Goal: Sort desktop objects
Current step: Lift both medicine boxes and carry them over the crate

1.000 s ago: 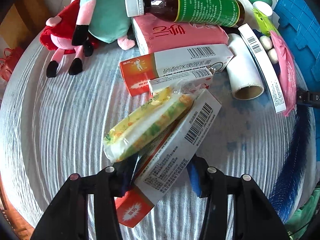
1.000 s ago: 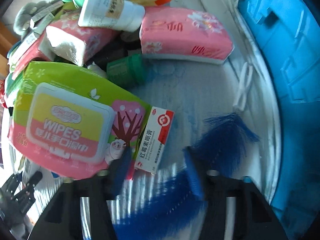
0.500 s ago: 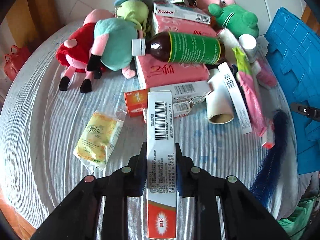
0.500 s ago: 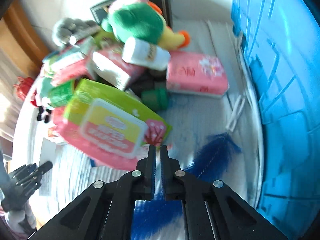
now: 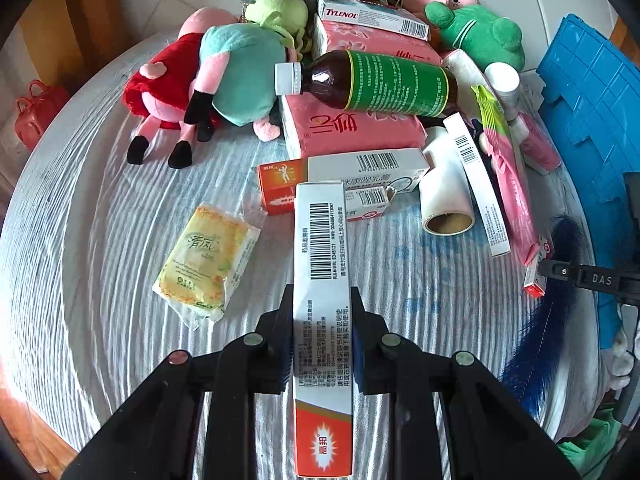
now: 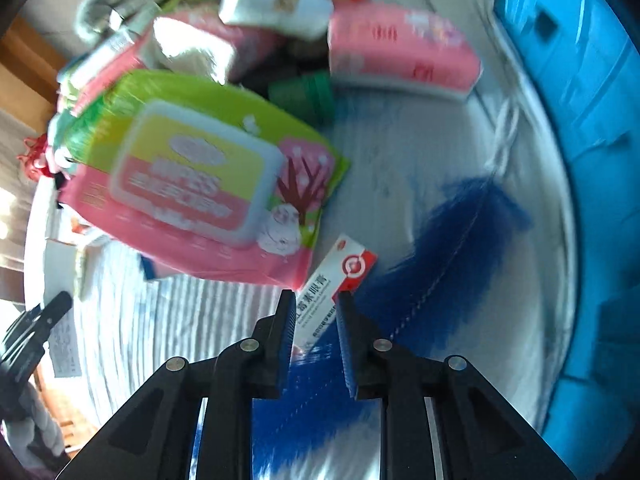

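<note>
My left gripper is shut on a long white and orange medicine box and holds it above the striped tablecloth. My right gripper is shut on a small white and red ointment box, which lies over a blue feather. The same small box and the right gripper's tip show at the right edge of the left wrist view. A yellow tissue packet lies left of the held long box.
A pile at the back holds plush toys, a brown bottle, pink tissue packs, medicine boxes and a paper roll. A wipes pack lies left of my right gripper. A blue crate stands at the right.
My left gripper lifted the long box off the table; the yellow packet slid off and lies on the cloth. My right gripper, shut and empty before, now holds the small box.
</note>
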`<state>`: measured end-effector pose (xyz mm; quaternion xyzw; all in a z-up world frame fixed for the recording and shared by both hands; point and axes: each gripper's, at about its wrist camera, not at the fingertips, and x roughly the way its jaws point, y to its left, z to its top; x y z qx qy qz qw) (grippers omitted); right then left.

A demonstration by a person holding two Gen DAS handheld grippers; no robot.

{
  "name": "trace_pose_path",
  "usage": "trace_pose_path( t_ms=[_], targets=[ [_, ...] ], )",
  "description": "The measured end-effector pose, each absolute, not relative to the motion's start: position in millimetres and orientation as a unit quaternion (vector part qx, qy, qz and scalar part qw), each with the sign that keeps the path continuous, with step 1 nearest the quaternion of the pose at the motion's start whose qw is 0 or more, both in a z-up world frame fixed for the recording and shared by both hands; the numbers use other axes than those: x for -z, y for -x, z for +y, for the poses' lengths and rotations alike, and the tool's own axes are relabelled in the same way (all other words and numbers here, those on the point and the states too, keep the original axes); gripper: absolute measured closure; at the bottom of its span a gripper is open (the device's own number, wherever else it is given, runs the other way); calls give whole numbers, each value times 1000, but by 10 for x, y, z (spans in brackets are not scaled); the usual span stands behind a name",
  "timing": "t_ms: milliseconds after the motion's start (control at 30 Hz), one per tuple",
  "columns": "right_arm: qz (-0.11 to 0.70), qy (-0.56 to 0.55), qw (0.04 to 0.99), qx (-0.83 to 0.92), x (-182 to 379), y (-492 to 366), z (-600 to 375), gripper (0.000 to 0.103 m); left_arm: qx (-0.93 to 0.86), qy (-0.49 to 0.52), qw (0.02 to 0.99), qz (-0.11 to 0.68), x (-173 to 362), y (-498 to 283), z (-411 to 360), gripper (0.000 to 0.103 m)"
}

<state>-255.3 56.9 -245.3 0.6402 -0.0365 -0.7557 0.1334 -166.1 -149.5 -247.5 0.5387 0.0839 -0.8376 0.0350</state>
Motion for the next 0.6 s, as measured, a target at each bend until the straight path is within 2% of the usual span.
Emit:
trace_pose_path(
  t_ms=[67, 133, 200, 233, 367, 600],
  targets=[
    [-60, -641, 141, 752, 2495, 2581, 562, 46, 835, -542, 34, 86, 2521, 1662, -1490, 81],
    [-68, -642, 152, 749, 2552, 2598, 504, 34, 833, -545, 34, 88, 2552, 1656, -1495, 80],
    [-31, -630, 139, 763, 2520, 2587, 412, 47, 833, -544, 33, 91, 2557, 1641, -1505, 80],
    [-13, -626, 130, 768, 2503, 2572, 377, 69, 834, -544, 32, 91, 2550, 1635, -1508, 80],
    [4, -611, 136, 780, 2340, 2474, 340, 73, 842, -531, 28, 93, 2438, 1597, -1506, 80],
    [-11, -526, 177, 832, 1447, 2162, 452, 73, 877, -473, 13, 78, 1896, 1517, -1337, 80]
  ],
)
